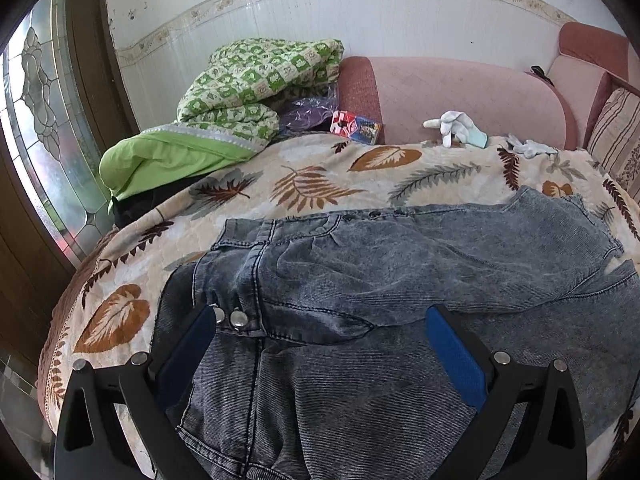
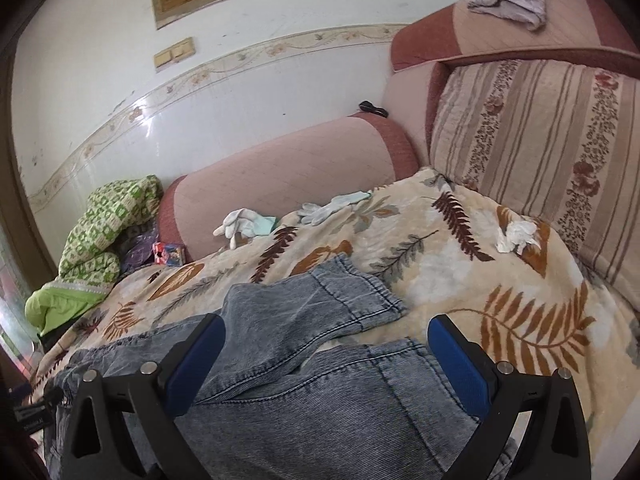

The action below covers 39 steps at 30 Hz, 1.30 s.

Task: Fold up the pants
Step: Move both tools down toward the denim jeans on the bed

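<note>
One pair of grey-blue denim pants (image 1: 360,300) lies low in both views on the leaf-print blanket (image 1: 312,184). Two white gloves (image 1: 456,124) and one green quilt (image 1: 248,88) sit higher up. The left gripper (image 1: 326,344) and right gripper (image 2: 326,350) are both wide apart, holding nothing.

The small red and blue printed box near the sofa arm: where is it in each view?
Left wrist view: the small red and blue printed box lies upper centre, beside the green checked quilt.
Right wrist view: the box lies at middle left.
Shared landmark: the white cloth glove.

Leaf-print blanket (image 1: 320,168) on sofa w/ jeans (image 1: 400,272), gloves (image 1: 456,124), green quilt (image 1: 240,92), tissue (image 2: 516,236).
</note>
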Available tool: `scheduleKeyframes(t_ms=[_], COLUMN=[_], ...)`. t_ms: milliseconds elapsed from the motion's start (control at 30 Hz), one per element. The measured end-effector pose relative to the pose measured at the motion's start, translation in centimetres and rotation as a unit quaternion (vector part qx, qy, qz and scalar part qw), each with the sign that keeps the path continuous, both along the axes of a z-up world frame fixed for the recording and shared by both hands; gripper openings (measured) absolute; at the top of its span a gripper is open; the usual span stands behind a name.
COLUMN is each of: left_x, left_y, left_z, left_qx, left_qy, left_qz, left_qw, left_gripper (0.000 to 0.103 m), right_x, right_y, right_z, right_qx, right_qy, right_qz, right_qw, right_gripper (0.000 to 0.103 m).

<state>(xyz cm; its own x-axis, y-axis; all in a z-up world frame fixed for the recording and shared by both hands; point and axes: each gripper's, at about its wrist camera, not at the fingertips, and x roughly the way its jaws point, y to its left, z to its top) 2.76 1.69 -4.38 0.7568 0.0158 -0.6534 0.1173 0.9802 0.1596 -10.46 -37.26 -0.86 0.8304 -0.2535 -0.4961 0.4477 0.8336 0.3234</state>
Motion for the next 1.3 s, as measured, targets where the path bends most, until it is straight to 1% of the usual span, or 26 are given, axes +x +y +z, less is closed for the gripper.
scheduleKeyframes(t_ms=[67, 100, 167, 267, 300, 367, 400, 433, 500, 567, 667, 833, 900, 1033, 1133, 1167, 1233, 1300], left_x=[0.4, 0.6, 1.0, 1.6, 1.9, 2.6, 3.0, 3.4, 4.3, 5.8, 8.1, 13.6, 15.9, 18.8, 20.3, 20.8, 21.8, 22.3], left_y=[0.3, 0.4, 0.7, 1.2, 1.4, 2.2, 2.7, 3.2, 4.3, 5.3, 6.8, 8.7, 9.8, 11.8, 13.0, 13.3, 13.7, 13.9], left_z=[-0.4, -0.6, -1.1, -1.5, -1.5, -1.3, -1.2, -1.2, -1.1, -1.0, 0.4, 2.8, 3.1, 2.3, 0.7, 0.1, -0.7, -1.5], left_qx=[0.002, 0.006, 0.010, -0.005, -0.013, -0.020, -0.011, -0.017, -0.009, -0.023, -0.023, -0.023, -0.025, -0.038, -0.047, -0.054, -0.078, -0.092], left_qy=[0.009, 0.004, 0.010, 0.032, 0.035, 0.028, 0.021, 0.021, 0.020, 0.030, 0.033, 0.038, 0.049, 0.072, 0.093, 0.104, 0.125, 0.140], left_qz=[0.004, 0.007, 0.012, 0.016, 0.019, 0.033, 0.043, 0.053, 0.070, 0.082, 0.107, 0.147, 0.168, 0.183, 0.186, 0.187, 0.173, 0.170], left_qw=[1.0000, 1.0000, 0.9998, 0.9993, 0.9991, 0.9989, 0.9988, 0.9983, 0.9973, 0.9959, 0.9934, 0.9882, 0.9843, 0.9797, 0.9770, 0.9754, 0.9739, 0.9710], left_gripper=[0.103, 0.103, 0.103, 0.103, 0.103, 0.103, 0.103, 0.103, 0.103, 0.103, 0.103, 0.103, 0.103, 0.103, 0.103, 0.103, 0.103, 0.103], right_x=[-0.1, -0.2, 0.1, 0.4, 0.5, 1.2, 1.7, 2.4, 4.1, 6.0, 9.5, 15.5, 17.6, 20.4, 21.8, 22.0, 22.6, 23.0], right_y=[-1.7, -2.6, -4.2, -7.0, -8.0, -9.4, -9.6, -9.9, -10.1, -10.0, -10.0, -10.3, -10.7, -11.6, -11.9, -11.9, -11.5, -11.0], right_z=[-0.3, -0.4, -0.9, -1.9, -2.3, -3.1, -3.3, -3.6, -3.6, -3.4, -3.1, -2.6, -3.1, -4.4, -5.3, -5.5, -5.7, -5.9], right_qx=[0.025, 0.016, 0.029, 0.068, 0.087, 0.120, 0.129, 0.136, 0.140, 0.146, 0.153, 0.148, 0.142, 0.136, 0.124, 0.120, 0.115, 0.114], right_qy=[0.006, 0.002, 0.024, 0.039, 0.043, 0.050, 0.056, 0.059, 0.069, 0.073, 0.084, 0.101, 0.121, 0.157, 0.178, 0.182, 0.187, 0.188], right_qz=[-0.017, -0.026, -0.035, -0.048, -0.048, -0.044, -0.038, -0.031, -0.021, -0.002, 0.012, 0.030, 0.035, 0.044, 0.049, 0.051, 0.056, 0.063], right_qw=[1.000, 1.000, 0.999, 0.996, 0.994, 0.991, 0.989, 0.988, 0.987, 0.987, 0.985, 0.983, 0.982, 0.977, 0.975, 0.975, 0.974, 0.974], right_gripper=[0.102, 0.102, 0.102, 0.102, 0.102, 0.102, 0.102, 0.102, 0.102, 0.102, 0.102, 0.102, 0.102, 0.102, 0.102, 0.102, 0.102, 0.102])
